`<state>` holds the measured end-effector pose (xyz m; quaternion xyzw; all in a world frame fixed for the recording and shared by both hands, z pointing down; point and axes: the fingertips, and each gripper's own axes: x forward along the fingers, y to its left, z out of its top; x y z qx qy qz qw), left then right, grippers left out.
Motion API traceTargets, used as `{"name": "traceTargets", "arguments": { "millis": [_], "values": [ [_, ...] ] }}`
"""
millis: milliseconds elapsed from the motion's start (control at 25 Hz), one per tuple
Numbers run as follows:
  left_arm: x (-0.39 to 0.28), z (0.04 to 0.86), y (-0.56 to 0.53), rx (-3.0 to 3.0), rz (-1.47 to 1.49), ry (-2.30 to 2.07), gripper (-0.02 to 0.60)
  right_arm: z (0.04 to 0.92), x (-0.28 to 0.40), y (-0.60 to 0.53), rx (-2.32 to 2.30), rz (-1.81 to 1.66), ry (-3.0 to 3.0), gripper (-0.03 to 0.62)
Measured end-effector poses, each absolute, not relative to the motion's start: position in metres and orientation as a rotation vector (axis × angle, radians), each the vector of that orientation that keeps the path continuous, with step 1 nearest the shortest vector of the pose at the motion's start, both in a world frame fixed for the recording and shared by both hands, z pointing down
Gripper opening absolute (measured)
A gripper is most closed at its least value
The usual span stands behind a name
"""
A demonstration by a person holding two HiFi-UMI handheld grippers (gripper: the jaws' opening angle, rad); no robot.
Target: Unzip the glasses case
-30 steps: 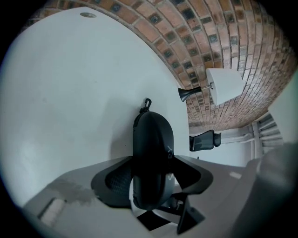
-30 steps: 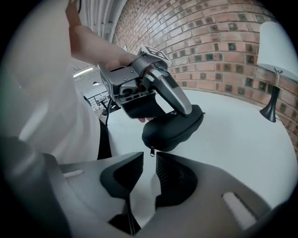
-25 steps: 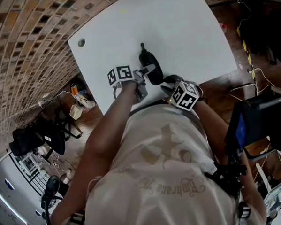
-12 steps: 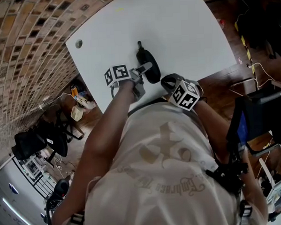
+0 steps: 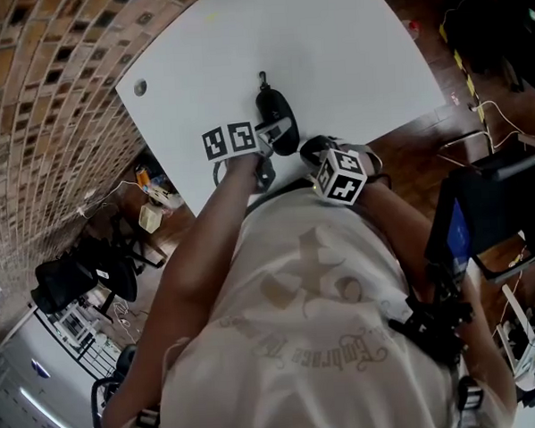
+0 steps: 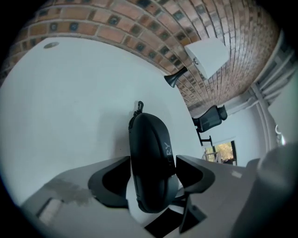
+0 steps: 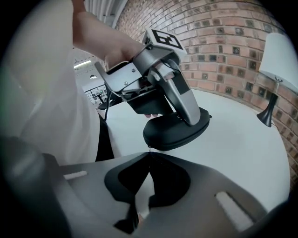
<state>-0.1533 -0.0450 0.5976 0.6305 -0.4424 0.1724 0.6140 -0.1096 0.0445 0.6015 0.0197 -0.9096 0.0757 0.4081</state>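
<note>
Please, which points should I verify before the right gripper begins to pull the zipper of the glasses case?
1. Left gripper clamped on the glasses case: ok.
2. Right gripper shut on the zipper pull: ok, the tips meet at it.
3. Case seam closed, nothing unzipped yet: ok.
4. Case resting on the table or lifted: cannot tell.
5. Lamp away from the pulling path: ok.

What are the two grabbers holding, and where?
The left gripper clamps the glasses case across its body; the right gripper pinches its zipper pull.
</note>
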Motion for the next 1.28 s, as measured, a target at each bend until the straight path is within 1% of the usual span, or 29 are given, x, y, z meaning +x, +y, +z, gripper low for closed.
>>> {"name": "traceTargets", "arguments": {
  "millis": [80,280,320,360,400,480,800,1280],
  "values": [
    [-0.149,0.597,-0.046,1.469,0.447,-1.032,0.353,0.604,-0.108,0.044,0.051,0.186,-2.283,0.009],
    [-0.145,0.596,-0.045,1.459,0.465,-1.048,0.417,0.608,-0.107,0.044,0.048,0.16,-2.263,0.009],
    [-0.144,0.598,-0.044,1.448,0.471,-1.052,0.416,0.608,-0.106,0.045,0.048,0.16,-2.261,0.009],
    [-0.144,0.601,-0.043,1.432,0.476,-1.055,0.395,0.609,-0.106,0.045,0.049,0.163,-2.26,0.009],
    [-0.145,0.604,-0.042,1.415,0.475,-1.056,0.337,0.609,-0.105,0.045,0.053,0.169,-2.26,0.009],
    [-0.147,0.606,-0.042,1.391,0.458,-1.051,0.327,0.61,-0.105,0.044,0.063,0.181,-2.26,0.009],
    [-0.148,0.606,-0.041,1.377,0.439,-1.039,0.314,0.608,-0.105,0.044,0.099,0.154,-2.246,0.008],
    [-0.147,0.606,-0.041,1.396,0.457,-1.037,0.314,0.606,-0.101,0.039,0.162,0.087,-2.189,0.006]
  ]
}}
